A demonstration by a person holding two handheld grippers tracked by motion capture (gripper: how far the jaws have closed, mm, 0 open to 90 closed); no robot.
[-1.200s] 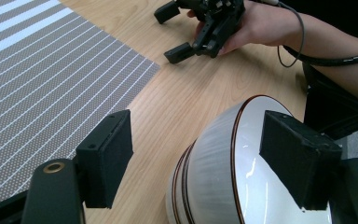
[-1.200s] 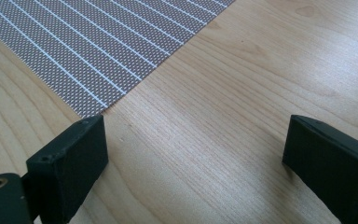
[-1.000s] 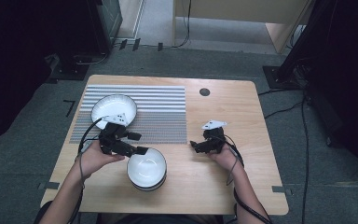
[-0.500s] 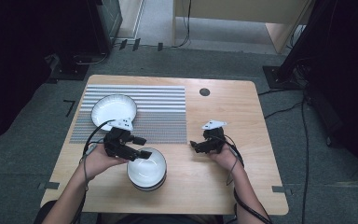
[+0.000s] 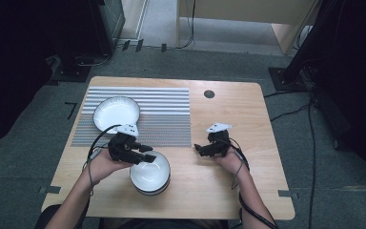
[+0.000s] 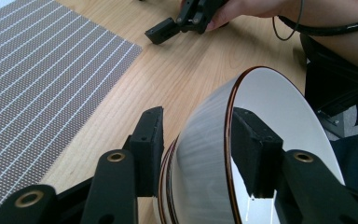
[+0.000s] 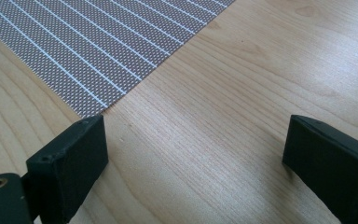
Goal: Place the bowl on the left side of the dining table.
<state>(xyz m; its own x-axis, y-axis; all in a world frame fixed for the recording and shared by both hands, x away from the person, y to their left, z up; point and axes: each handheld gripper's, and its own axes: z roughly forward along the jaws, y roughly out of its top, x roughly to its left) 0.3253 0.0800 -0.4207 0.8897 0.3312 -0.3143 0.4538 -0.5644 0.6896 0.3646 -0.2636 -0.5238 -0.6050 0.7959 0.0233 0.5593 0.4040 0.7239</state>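
Wooden table, striped mat, grey carpet, left tongs closing astride bowl rim, right tongs wide

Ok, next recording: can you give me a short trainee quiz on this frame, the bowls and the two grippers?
1. True or false: the right gripper holds a bowl.
2. Where does the single white bowl sit? A) on the striped mat B) on the floor C) under the right gripper
3. What lies between the jaws of the left gripper?

Key:
1. False: its jaws stand open over the bare table.
2. A.
3. The rim of the top bowl in the bowl stack: one jaw is inside, one outside, and the jaws have just been closing.
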